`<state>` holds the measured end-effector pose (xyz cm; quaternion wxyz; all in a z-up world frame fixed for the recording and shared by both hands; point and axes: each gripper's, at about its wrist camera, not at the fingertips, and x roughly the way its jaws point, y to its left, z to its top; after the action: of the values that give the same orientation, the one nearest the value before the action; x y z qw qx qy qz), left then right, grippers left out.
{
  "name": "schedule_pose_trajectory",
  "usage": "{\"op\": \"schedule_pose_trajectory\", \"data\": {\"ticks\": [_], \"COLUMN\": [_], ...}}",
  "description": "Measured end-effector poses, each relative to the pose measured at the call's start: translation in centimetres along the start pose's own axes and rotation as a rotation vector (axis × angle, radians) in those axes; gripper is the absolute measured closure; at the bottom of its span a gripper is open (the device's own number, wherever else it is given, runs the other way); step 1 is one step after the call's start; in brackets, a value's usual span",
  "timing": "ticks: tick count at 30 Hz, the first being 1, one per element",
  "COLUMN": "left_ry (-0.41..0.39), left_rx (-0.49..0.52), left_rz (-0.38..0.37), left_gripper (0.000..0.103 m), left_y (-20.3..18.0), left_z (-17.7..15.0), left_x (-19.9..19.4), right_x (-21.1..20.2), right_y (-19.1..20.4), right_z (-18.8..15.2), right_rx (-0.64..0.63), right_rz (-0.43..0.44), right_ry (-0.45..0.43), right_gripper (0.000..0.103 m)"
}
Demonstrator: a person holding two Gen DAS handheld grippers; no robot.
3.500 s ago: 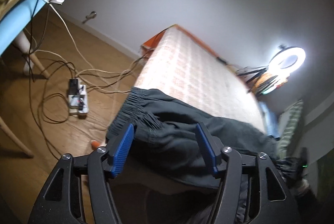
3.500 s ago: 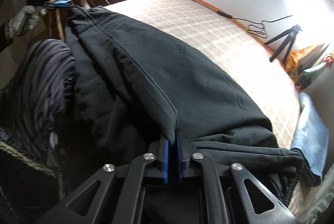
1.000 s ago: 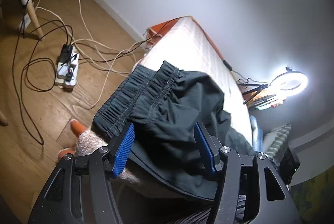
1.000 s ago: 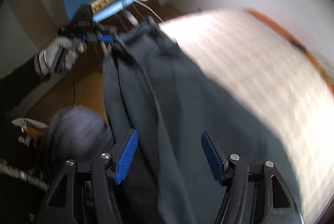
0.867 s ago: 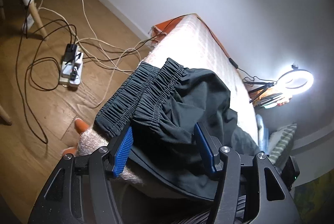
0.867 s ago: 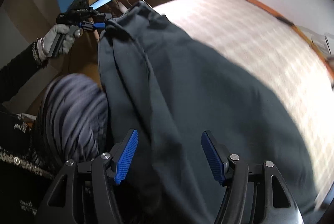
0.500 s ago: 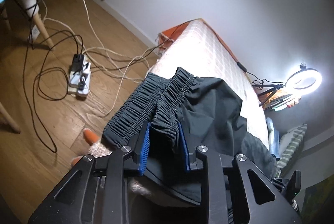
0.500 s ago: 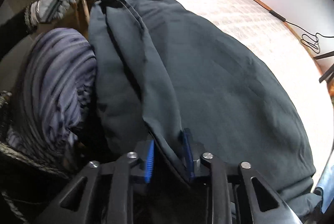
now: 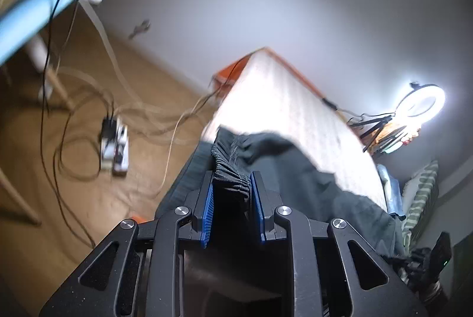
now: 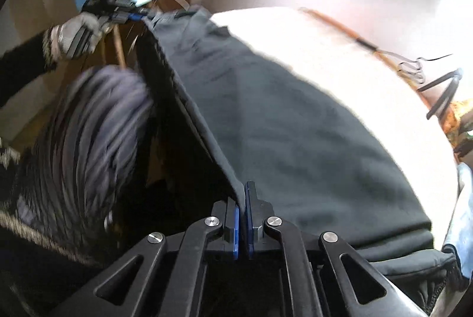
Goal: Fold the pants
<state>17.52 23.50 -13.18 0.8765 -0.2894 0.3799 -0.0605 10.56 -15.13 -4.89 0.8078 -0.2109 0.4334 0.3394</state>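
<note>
Dark grey pants lie along the near side of a bed covered in a pale checked sheet. In the left wrist view my left gripper is shut on the bunched elastic waistband, which is raised off the bed corner. The rest of the pants trails away to the right. My right gripper is shut on the folded near edge of the fabric, further down the legs. The right wrist view also shows the left gripper in a gloved hand, pulling that edge taut.
A power strip and loose cables lie on the wooden floor left of the bed. A blue-topped table stands at upper left, a ring light beyond the bed. A striped sleeve hangs close on the left. Blue cloth lies at far right.
Both grippers went from wide open to shut on the pants. The left one has lifted the waistband. The right one moved along the fold, and the near edge now hangs taut.
</note>
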Motion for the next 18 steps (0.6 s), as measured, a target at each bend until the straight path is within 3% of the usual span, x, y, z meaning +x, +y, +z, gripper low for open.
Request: {"op": "schedule_pose_trajectory", "data": {"ticks": [2,4,7,10,12,15,18], "left_ry": [0.004,0.057,0.142,0.126,0.132,0.129,0.078], "left_rx": [0.028,0.037,0.044,0.022,0.058,0.088,0.113], "left_rz": [0.021,0.065,0.133,0.133,0.163,0.222,0.228], "left_gripper": [0.082,0.082,0.082,0.078,0.074,0.063,0.063], "left_y": [0.1,1.2,3.1,3.6,2.8,1.9,0.5], "left_z": [-0.1,-1.3,-3.6,-3.8,-3.4,-2.7,-1.8], "left_x": [-0.2,0.7,2.4,1.9,1.5,0.5,-1.0], "right_x": [-0.9,-0.5,1.8,3.8,3.6,1.5,-1.7], "right_y": [0.1,0.3,0.9,0.9,0.5,-0.7,-2.6], "right_z": [0.5,-0.1,-1.9,-3.1,-3.4,-3.5,-4.4], "right_rx": [0.006,0.038,0.071,0.118,0.163,0.245,0.359], "right_rz": [-0.028,-0.008,0.03,0.083,0.099,0.099,0.077], "right_ry": [-0.038,-0.041,0.025,0.073,0.059,-0.032,-0.138], "right_gripper": [0.102,0.102,0.102,0.1,0.095,0.07,0.066]}}
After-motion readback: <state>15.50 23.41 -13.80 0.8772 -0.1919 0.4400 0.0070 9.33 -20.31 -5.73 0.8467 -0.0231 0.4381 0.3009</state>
